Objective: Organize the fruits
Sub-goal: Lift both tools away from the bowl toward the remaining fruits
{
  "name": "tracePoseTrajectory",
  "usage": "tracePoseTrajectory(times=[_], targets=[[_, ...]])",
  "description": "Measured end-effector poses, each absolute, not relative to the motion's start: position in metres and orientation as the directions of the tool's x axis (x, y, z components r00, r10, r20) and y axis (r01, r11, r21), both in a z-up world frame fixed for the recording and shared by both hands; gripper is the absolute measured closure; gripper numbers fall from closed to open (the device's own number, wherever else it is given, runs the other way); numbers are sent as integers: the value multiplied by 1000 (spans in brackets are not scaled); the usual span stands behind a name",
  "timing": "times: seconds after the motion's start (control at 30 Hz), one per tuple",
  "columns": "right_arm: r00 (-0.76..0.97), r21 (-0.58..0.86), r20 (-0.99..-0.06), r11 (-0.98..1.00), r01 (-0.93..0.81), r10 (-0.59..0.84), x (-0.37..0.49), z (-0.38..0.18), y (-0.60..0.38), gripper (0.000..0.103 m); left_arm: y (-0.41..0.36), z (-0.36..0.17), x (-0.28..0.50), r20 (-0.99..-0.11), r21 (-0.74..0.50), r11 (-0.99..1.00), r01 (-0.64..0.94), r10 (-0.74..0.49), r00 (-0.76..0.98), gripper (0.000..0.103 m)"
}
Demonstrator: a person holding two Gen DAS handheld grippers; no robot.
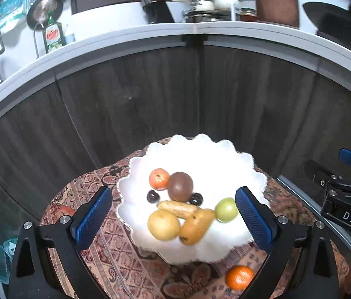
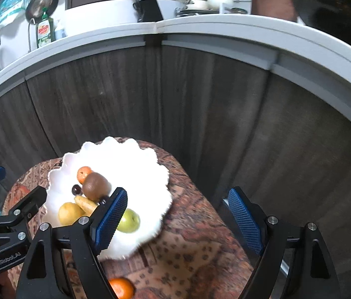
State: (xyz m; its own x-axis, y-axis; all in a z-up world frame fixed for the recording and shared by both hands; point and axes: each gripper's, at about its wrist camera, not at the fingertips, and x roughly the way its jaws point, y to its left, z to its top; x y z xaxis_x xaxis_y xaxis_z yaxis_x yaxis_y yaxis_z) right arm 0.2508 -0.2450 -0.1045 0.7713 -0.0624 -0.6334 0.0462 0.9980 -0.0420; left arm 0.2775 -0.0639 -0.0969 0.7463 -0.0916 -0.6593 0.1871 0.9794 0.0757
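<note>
A white scalloped bowl (image 1: 225, 159) sits on a small patterned table (image 1: 80, 194). In it lie a tangerine (image 1: 159, 179), a brown kiwi (image 1: 180, 186), two dark cherries (image 1: 152, 196), a small banana (image 1: 178, 208), a yellow round fruit (image 1: 163, 225), an orange-brown pear (image 1: 196, 226) and a green apple (image 1: 226, 209). A second tangerine (image 1: 239, 277) lies on the table in front of the bowl, also in the right wrist view (image 2: 122, 288). My left gripper (image 1: 174, 215) is open and empty above the bowl. My right gripper (image 2: 178, 218) is open and empty, to the right of the bowl (image 2: 150, 172).
A dark wood-panelled counter front (image 1: 175, 94) curves behind the table, with a white countertop edge (image 1: 195, 28). On it stand a dish soap bottle (image 1: 53, 37), pots (image 1: 203, 5) and a black pan (image 1: 337, 22). The table's right edge (image 2: 215, 214) drops off near my right gripper.
</note>
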Motion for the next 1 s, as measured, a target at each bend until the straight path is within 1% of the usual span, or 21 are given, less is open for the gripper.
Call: tracePoseTrajectory(times=[0.23,0.47,0.63,0.8,1.0], targets=[[747,-50,-659,996,71,-86,202,-117,-264,19,-78,-106,233,-673,77,969,235,-124,729,3],[696,-44,-714,996,73,-83,167,-153,-272,21,-84,-134,198,-705,74,962,264,-137,696,3],[643,-45,-762,997,69,-79,152,-186,-275,31,-87,-159,181,-737,70,957,281,-140,661,3],[593,-40,-802,997,63,-70,144,-216,-276,36,-88,-184,173,-764,61,956,287,-140,630,3],[541,-34,-839,998,58,-60,141,-241,-276,41,-90,-204,172,-785,48,956,290,-143,603,3]])
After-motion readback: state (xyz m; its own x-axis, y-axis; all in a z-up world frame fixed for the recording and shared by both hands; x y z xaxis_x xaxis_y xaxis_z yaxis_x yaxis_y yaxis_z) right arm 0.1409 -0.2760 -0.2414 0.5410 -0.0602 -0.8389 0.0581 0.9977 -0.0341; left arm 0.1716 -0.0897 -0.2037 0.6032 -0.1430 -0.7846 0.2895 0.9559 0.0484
